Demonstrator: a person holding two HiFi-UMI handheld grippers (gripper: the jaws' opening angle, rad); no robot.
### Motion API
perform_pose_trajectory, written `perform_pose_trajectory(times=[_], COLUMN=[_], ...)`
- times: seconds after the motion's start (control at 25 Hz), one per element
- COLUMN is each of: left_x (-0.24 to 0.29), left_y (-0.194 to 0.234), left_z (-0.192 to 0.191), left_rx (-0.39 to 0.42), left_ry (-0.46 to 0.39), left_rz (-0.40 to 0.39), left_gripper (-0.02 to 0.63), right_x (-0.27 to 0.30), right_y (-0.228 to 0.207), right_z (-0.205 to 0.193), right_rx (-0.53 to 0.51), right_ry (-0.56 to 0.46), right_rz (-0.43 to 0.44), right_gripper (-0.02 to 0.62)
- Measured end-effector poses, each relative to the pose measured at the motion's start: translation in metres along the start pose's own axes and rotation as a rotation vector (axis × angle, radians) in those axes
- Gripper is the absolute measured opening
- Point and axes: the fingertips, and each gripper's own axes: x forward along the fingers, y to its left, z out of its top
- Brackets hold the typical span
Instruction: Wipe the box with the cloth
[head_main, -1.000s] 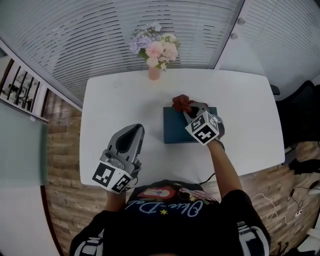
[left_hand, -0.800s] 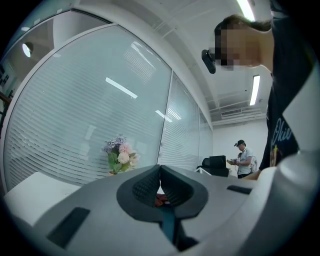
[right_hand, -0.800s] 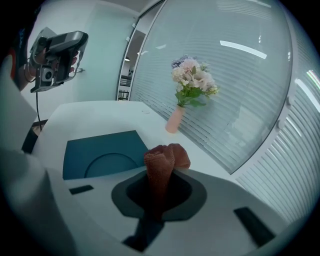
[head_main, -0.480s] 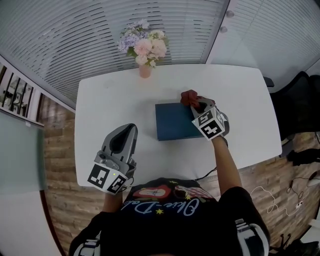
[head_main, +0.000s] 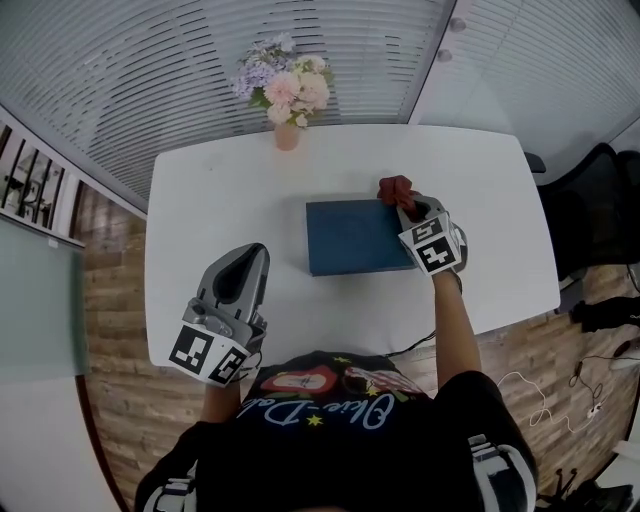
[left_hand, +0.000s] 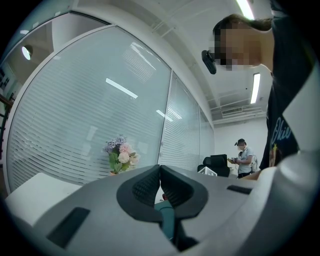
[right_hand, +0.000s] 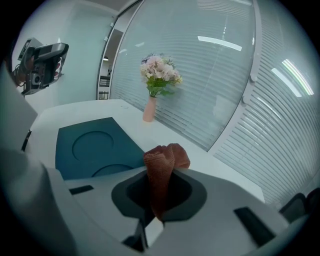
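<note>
Flat teal box (head_main: 355, 236), rust-red cloth (head_main: 396, 188)
The box lies flat mid-table (head_main: 220, 200); the bunched cloth sits at its far right corner, pinched in the right gripper (right_hand: 160, 192) jaws.

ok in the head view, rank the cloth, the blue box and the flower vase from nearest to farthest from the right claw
1. cloth: pinched in the right claw itself.
2. blue box: just to its left.
3. flower vase: at the table's far edge, further left.
</note>
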Motion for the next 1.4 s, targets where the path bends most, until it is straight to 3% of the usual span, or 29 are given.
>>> perform_pose_trajectory(times=[0.36,0.68,0.84,1.12,1.28,1.4], left_x=[-0.003,-0.002,-0.004,-0.016,-0.023,-0.027], left_y=[0.000,-0.003,0.000,0.007,0.011,0.011], left_z=[0.005,0.005,0.004,0.006,0.007,0.006], left_rx=[0.010,0.017,0.015,0.004,0.014,0.022], left_ry=[-0.007,-0.009,-0.008,-0.018,-0.021,-0.021], left_rz=[0.006,0.003,0.015,0.041,0.063,0.070], left_gripper=[0.004,0.004,0.003,0.004,0.003,0.004], right_x=[-0.021,-0.060,-0.069,-0.073,-0.057,-0.026], right_y=[-0.029,-0.035,0.001,0.101,0.152,0.169], right_z=[-0.008,0.056,0.102,0.181,0.192,0.168], right_rx=[0.114,0.097,0.043,-0.038,-0.100,-0.190], right_ry=[-0.049,-0.269,-0.387,-0.556,-0.542,-0.426], right_rz=[-0.108,-0.194,-0.118,0.155,0.281,0.279], right_gripper=[0.026,0.026,0.026,0.026,0.026,0.026])
